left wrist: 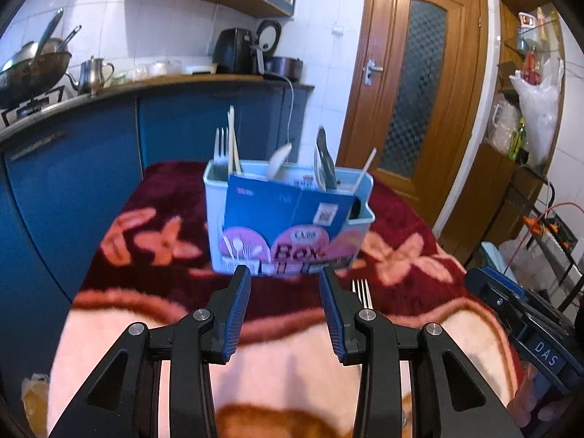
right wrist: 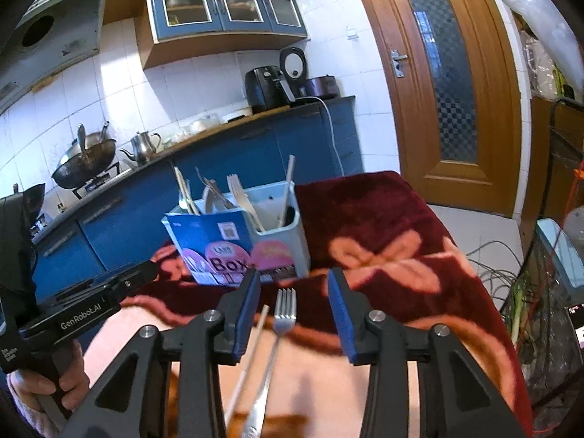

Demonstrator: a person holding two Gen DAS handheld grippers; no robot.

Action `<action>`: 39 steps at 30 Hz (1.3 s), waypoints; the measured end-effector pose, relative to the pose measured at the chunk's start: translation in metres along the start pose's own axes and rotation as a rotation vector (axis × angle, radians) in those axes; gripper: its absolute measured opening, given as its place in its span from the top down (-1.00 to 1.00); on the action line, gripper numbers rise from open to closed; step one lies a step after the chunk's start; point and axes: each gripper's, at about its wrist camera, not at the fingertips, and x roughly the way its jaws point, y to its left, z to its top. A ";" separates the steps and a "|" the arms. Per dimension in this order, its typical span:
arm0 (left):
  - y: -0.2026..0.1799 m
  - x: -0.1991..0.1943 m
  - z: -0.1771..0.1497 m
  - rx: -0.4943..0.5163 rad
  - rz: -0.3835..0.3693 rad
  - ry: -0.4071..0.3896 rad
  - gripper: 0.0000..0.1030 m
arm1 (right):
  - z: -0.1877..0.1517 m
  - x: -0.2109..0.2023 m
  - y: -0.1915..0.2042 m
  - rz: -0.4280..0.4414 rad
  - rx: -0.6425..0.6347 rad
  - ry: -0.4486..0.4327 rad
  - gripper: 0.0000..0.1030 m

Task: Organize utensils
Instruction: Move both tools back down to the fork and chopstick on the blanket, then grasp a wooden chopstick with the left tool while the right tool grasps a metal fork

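The left gripper hangs over a blanket of dark red and pink flowers that covers the table. Its two blue-padded fingers stand apart with nothing between them; they touch nothing. Straight ahead, at twelve o'clock from the fingertips, stands a pale blue utensil holder with a blue printed card leaning across its front. A white fork and chopsticks rise from its left compartment, a pale spoon from the middle, and a dark-handled utensil toward the right. The tines of a metal fork show on the blanket just beside the right finger, at about two o'clock.

In the right wrist view the right gripper also has its fingers parted, gripping nothing. The metal fork lies on the blanket in the gap between them, tines pointing toward twelve o'clock, touching neither pad. A single pale chopstick lies just beside it on the left, slanted toward one o'clock. The utensil holder stands near the fingertips at eleven o'clock. The left gripper's body appears at nine o'clock, held by a hand.
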 end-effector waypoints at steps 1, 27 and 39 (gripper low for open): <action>-0.001 0.002 -0.003 -0.002 0.002 0.012 0.22 | -0.003 0.000 -0.003 -0.006 0.004 0.005 0.16; -0.056 0.072 -0.042 0.092 -0.026 0.304 0.22 | -0.042 0.012 -0.059 -0.027 0.123 0.076 0.09; -0.061 0.096 -0.044 0.109 -0.082 0.390 0.63 | -0.045 0.015 -0.071 -0.026 0.157 0.087 0.08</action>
